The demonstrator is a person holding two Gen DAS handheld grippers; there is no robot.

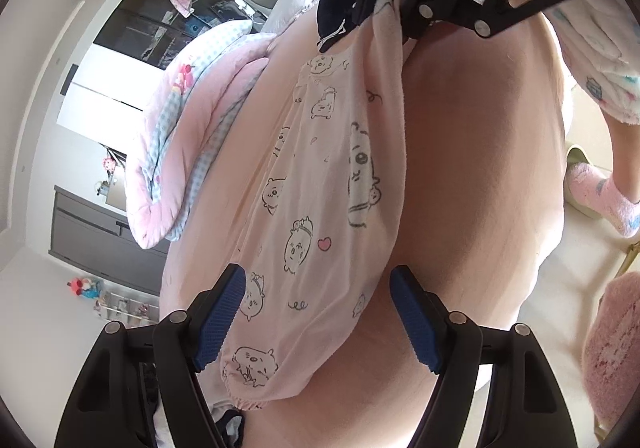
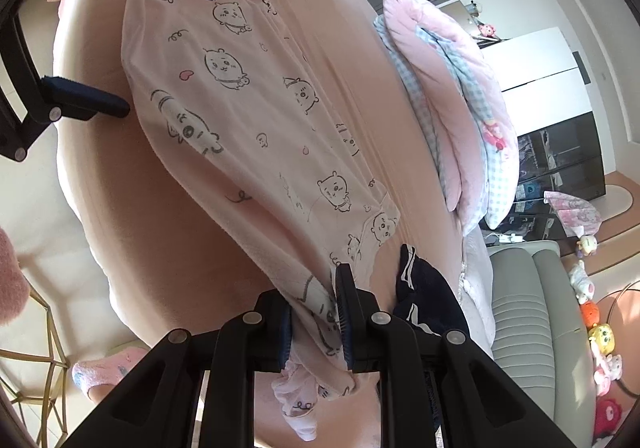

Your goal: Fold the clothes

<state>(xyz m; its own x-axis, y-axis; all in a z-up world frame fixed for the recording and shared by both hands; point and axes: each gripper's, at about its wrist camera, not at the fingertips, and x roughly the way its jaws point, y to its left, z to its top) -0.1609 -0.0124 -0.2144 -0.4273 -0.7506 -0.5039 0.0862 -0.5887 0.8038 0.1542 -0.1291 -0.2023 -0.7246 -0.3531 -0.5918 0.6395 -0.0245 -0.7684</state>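
Note:
A pale pink garment [image 1: 320, 176] printed with cartoon animals lies stretched lengthwise over the pink bed sheet [image 1: 480, 168]. My right gripper [image 2: 316, 324] is shut on one bunched end of the garment [image 2: 248, 100]; in the left wrist view the right gripper [image 1: 390, 4] sits at the top. My left gripper [image 1: 320, 322] is open, its blue pads [image 1: 224, 320] standing wide on either side of the elastic-hemmed end. From the right wrist, the left gripper [image 2: 168, 50] shows at the far end, also spread. A navy garment [image 2: 424, 296] lies crumpled beside my right gripper.
A folded pink and blue checked quilt [image 2: 460, 108] lies along one side of the bed. A grey padded seat [image 2: 528, 308] stands beyond it. A person's foot in a pink fuzzy sock [image 1: 600, 192] is on the floor by the bed edge, near a pink furry stool [image 1: 616, 348].

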